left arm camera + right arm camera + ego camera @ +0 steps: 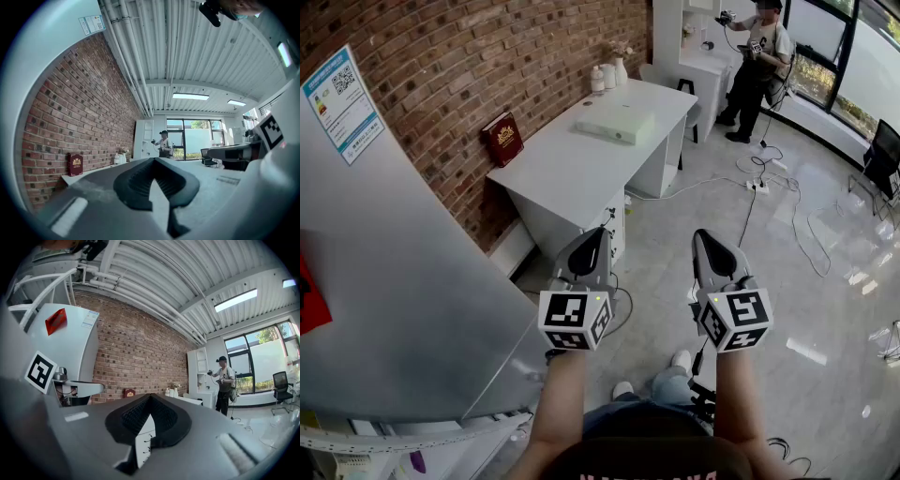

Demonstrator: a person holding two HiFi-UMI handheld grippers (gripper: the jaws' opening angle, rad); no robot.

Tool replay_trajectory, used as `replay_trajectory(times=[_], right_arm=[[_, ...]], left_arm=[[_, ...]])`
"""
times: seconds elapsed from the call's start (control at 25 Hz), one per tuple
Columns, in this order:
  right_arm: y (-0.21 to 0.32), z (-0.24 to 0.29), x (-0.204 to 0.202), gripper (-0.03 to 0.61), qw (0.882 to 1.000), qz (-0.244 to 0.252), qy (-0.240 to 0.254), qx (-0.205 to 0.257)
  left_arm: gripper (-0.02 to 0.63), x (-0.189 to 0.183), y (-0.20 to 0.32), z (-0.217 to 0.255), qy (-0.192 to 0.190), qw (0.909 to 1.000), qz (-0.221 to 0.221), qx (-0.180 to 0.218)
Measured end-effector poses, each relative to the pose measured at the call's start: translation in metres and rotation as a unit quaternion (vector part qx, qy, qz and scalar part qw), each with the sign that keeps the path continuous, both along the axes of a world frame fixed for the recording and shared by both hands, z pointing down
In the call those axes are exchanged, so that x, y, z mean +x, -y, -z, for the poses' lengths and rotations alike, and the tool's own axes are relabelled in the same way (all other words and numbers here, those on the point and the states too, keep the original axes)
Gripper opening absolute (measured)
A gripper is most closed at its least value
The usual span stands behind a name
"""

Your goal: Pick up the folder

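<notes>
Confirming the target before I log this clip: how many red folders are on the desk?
1. The folder stands at the desk's near end, leaning against the brick wall. Drawers could hide others.

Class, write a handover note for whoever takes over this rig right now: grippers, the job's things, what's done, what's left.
Grippers: the left gripper is shut, empty and level; the right gripper is the same.
Things: the red folder leans against the brick wall on the white desk, ahead of both grippers. A white box lies further along the desk.
Done: nothing; folder untouched.
Left: approach the desk, open a gripper, grip the folder, lift.
</notes>
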State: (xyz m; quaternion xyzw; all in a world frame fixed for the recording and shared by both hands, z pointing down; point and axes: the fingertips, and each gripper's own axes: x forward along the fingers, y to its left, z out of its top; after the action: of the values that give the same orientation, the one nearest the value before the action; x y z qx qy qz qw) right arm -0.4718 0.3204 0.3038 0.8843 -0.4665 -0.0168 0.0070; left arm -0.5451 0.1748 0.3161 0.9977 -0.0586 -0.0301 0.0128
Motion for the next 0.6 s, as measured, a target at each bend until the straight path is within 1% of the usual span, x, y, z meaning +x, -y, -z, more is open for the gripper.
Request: replay_trajectory(times=[0.16, 0.28, 0.36, 0.44, 0.52, 0.6], right_arm=[[0.003, -0.005, -0.006, 0.0, 1.0, 0.004, -0.003, -0.003], [0.004, -0.013, 0.004, 0.0, 1.0, 0.009, 0.005, -0.005], [0.004, -0.016, 0.017, 0.0, 1.0, 0.008, 0.012, -0.001], [0.004, -0.016, 0.034, 0.0, 1.0, 0.008, 0.023, 0.014], [0.008, -0.016, 0.051, 0.0, 0.999, 0.018, 0.032, 0.025], [0.011, -0.017, 0.071, 0.0, 0.999, 0.029, 0.03, 0.018]], left_arm=[[-0.002, -0.001, 0.005, -0.002, 0.0, 1.0, 0.004, 0.001], [-0.002, 0.008, 0.008, -0.004, 0.001, 0.9999, 0.011, 0.0], [-0.002, 0.019, 0.008, -0.006, 0.003, 0.9999, 0.015, -0.002], [-0.002, 0.033, 0.01, -0.008, 0.007, 0.9998, 0.02, -0.002], [-0.002, 0.048, 0.011, -0.01, 0.011, 0.9996, 0.025, -0.001], [-0.002, 0.068, 0.011, -0.012, 0.014, 0.9994, 0.031, -0.002]])
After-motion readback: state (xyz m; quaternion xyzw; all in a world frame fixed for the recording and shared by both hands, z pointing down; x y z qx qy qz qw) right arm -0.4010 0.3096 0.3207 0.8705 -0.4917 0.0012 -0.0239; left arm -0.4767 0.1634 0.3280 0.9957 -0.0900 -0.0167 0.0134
